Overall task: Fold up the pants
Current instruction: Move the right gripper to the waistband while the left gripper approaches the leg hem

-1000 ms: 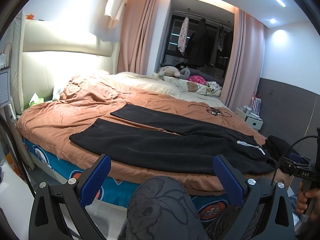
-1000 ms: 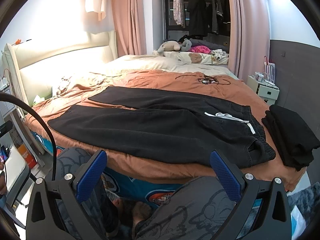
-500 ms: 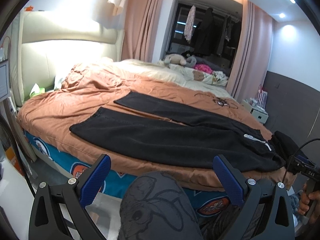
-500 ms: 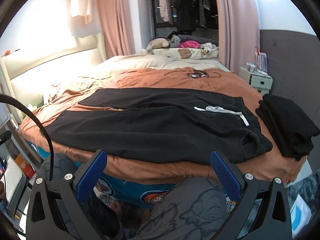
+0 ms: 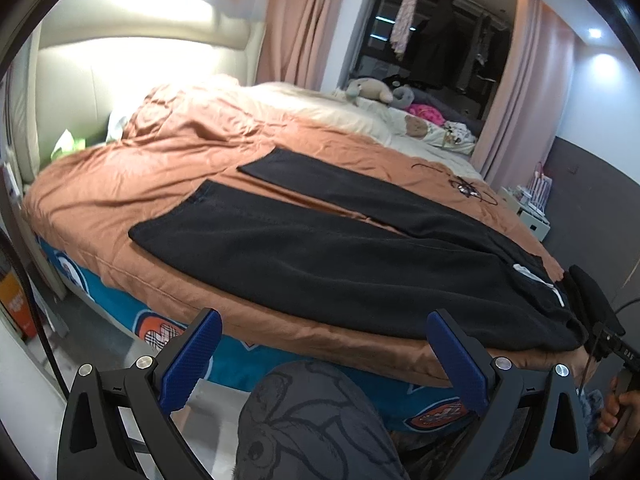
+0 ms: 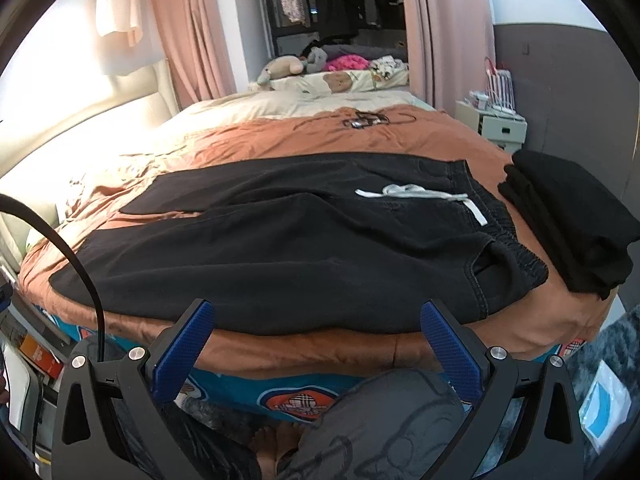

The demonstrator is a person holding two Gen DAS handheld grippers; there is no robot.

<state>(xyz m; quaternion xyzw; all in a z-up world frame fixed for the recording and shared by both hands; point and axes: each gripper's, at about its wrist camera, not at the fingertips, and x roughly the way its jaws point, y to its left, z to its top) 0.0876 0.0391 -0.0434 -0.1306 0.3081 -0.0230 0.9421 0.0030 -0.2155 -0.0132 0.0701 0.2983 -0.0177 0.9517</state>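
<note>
On the bed: I see the black pants spread flat on the orange bedspread, both legs apart, no fold made yet.
Long axis: I read it as running left to right across my view, hems at my left, waistband with its white drawstring at my right.
Left gripper: I hold it with jaws wide apart and empty, short of the bed edge, facing the near leg.
Right gripper: also spread wide and empty, below the near edge, with the waistband up and to its right.
Nearer hand: my right for the waist, my left for the hems, by my judgement.
Beside the waist: a folded black stack lies just clear of it.
Next need: I reckon both must reach forward over the edge.
</note>
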